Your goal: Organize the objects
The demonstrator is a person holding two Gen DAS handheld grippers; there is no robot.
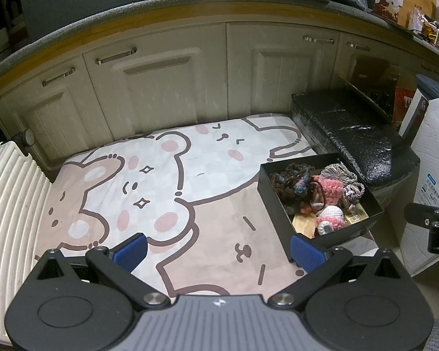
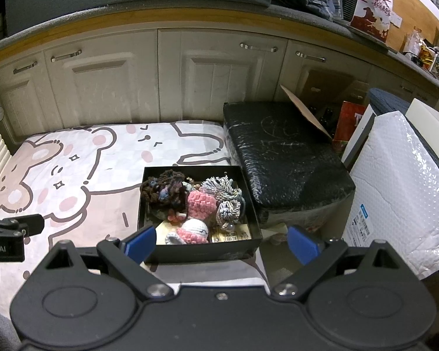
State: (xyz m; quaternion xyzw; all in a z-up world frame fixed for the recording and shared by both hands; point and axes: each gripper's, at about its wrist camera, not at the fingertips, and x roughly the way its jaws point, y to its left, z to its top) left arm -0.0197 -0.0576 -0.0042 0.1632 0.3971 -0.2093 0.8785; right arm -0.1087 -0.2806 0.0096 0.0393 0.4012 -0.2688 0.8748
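— Are the hands holding anything?

— No. The right gripper [image 2: 221, 241] has its blue fingers [image 2: 142, 241] spread wide with nothing between them, hanging just in front of the black box [image 2: 200, 250]. The left gripper [image 1: 216, 247] is spread just as wide and empty, over the bear mat [image 1: 161, 175] to the left of the box.

— And what's in the box?

— A heap of knitted bits: a dark wool tangle [image 2: 165, 190] at the back left, a pink crochet piece [image 2: 202, 201] in the middle, grey tassels [image 2: 226, 196] on the right, a pink-and-white knitted toy [image 2: 193, 231] at the front. There's some card or paper underneath, but I can't make out what it is.

— So is the tidying done?

— I'd guess either everything is already gathered in, or nothing has been taken out yet. The mat beside the box looks bare, and the wrapped black bundle [image 2: 284, 158] sits just right of the box.
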